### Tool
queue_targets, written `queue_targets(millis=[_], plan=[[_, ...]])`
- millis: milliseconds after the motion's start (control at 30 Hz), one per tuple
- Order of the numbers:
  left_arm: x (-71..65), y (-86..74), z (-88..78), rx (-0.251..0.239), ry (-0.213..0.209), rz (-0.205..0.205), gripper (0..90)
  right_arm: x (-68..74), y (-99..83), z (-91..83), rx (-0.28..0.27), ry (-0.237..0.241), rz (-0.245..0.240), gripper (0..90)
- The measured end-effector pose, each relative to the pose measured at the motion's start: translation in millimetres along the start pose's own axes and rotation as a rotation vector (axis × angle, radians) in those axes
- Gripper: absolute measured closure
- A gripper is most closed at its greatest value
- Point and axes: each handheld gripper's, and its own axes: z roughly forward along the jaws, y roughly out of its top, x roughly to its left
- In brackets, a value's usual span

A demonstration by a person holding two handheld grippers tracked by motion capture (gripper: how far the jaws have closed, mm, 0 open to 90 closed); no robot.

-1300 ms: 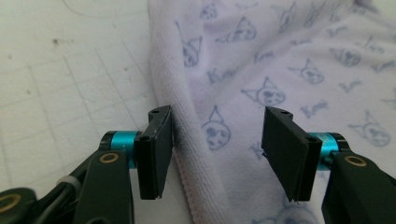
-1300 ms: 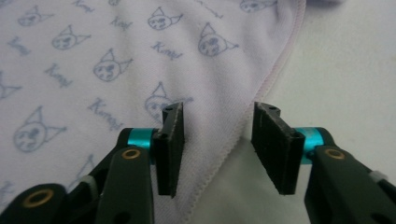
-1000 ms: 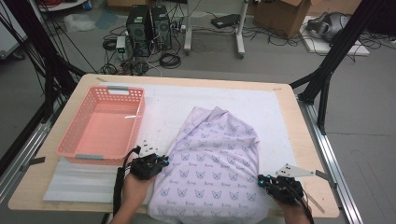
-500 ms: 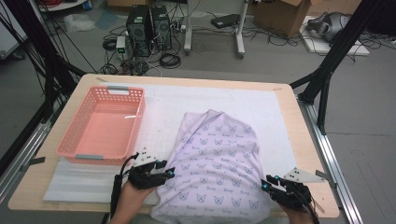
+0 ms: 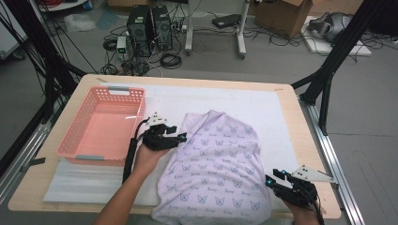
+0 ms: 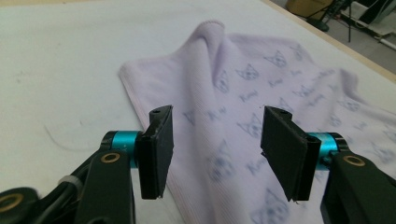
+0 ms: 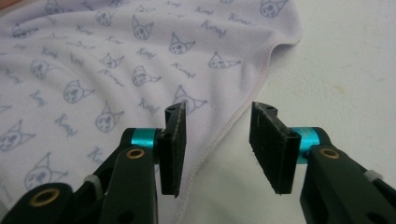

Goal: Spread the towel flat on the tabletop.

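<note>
A pale lilac cloth (image 5: 216, 164) printed with small cat faces lies spread on the white mat, reaching to the table's front edge. My left gripper (image 5: 180, 137) hovers at the cloth's left edge, lifted a little; its jaws have just been opening and stand apart with nothing pressed between them. In the left gripper view that gripper (image 6: 214, 140) looks over the cloth (image 6: 261, 93) and its hem. My right gripper (image 5: 273, 179) sits at the cloth's front right corner; its jaws have also just been opening. In the right gripper view that gripper (image 7: 215, 140) straddles the stitched hem (image 7: 219, 135) of the cloth (image 7: 116, 60) without touching it.
A pink plastic basket (image 5: 75, 143) stands empty at the left of the table. The white mat (image 5: 187, 96) covers most of the wooden tabletop (image 5: 300, 122). Beyond the far edge are computer towers (image 5: 148, 23), cables and black frame legs.
Both grippers let go of the cloth and opened. The left gripper moved up and away from me along the cloth's left edge. The cloth settled flatter and rounder.
</note>
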Motion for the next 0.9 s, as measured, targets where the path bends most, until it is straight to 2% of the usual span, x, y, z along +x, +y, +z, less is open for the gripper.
queue_targets(millis=[100,167,233,333,433,500,600,767,867,900], plan=[[6.3,4.6,12.6,0.025,0.038,0.024,43.4,-2.3,1.4,0.6,-0.013,0.005,0.000,53.6],[10.0,4.4,21.2,0.043,0.063,0.023,43.5,-3.8,2.0,0.1,-0.016,0.008,0.007,53.5],[14.0,2.7,28.8,0.034,0.089,0.014,44.1,-5.7,2.3,-0.7,-0.015,0.007,0.016,53.2],[20.9,3.6,40.8,0.083,0.126,0.012,44.6,-10.3,2.5,-0.9,-0.019,0.005,0.025,53.0],[24.1,5.2,51.7,0.122,0.158,0.030,44.2,-15.0,2.8,0.3,-0.016,0.000,0.034,52.7],[25.6,3.4,57.4,0.109,0.170,0.020,44.3,-17.4,2.9,1.7,-0.018,0.000,0.038,52.5],[25.9,-1.4,65.5,0.133,0.171,0.005,44.2,-20.3,3.6,4.2,-0.012,-0.001,0.042,52.4],[16.6,-1.7,68.6,0.159,0.184,0.108,49.9,-28.6,7.2,12.9,-0.002,-0.001,0.047,51.4],[9.5,-2.3,70.4,0.167,0.172,0.175,62.3,-33.1,11.5,21.3,0.003,0.004,0.058,51.2],[7.4,-2.6,70.9,0.170,0.149,0.179,70.7,-34.1,13.2,24.4,0.005,0.005,0.059,51.1]])
